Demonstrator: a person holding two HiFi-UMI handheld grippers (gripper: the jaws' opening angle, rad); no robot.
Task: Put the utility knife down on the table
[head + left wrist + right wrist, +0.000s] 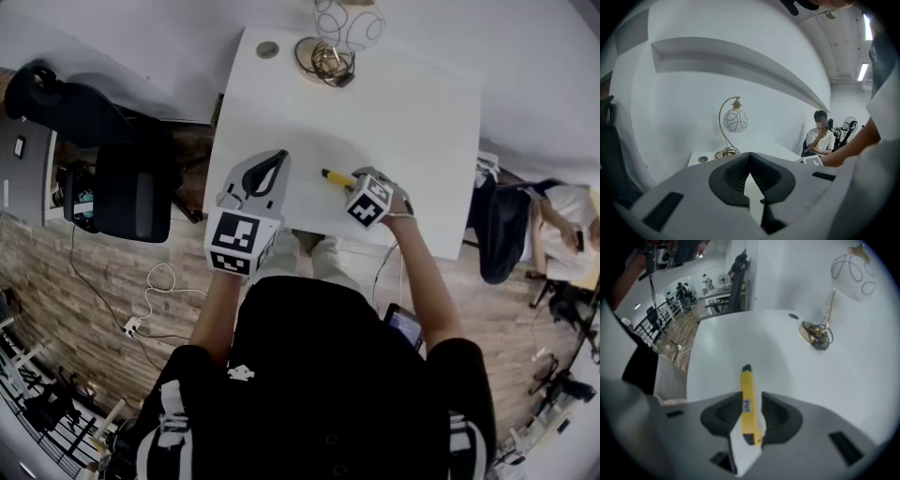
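Observation:
The yellow utility knife (337,176) lies flat on the white table (412,112), near its front edge. My right gripper (356,180) points steeply down over the knife's near end. In the right gripper view the knife (747,394) runs lengthwise between the jaws of the right gripper (750,411), black tip pointing away. The dark pads stand beside it with a thin gap showing, so the gripper is open. My left gripper (270,169) hovers over the table's left front, fingertips together. In its own view the left gripper (749,157) is shut on nothing.
A globe lamp (347,23) with a coiled gold base (325,59) stands at the table's far edge, beside a round grommet (267,49). A black office chair (122,178) is left of the table. A seated person (562,225) is to the right.

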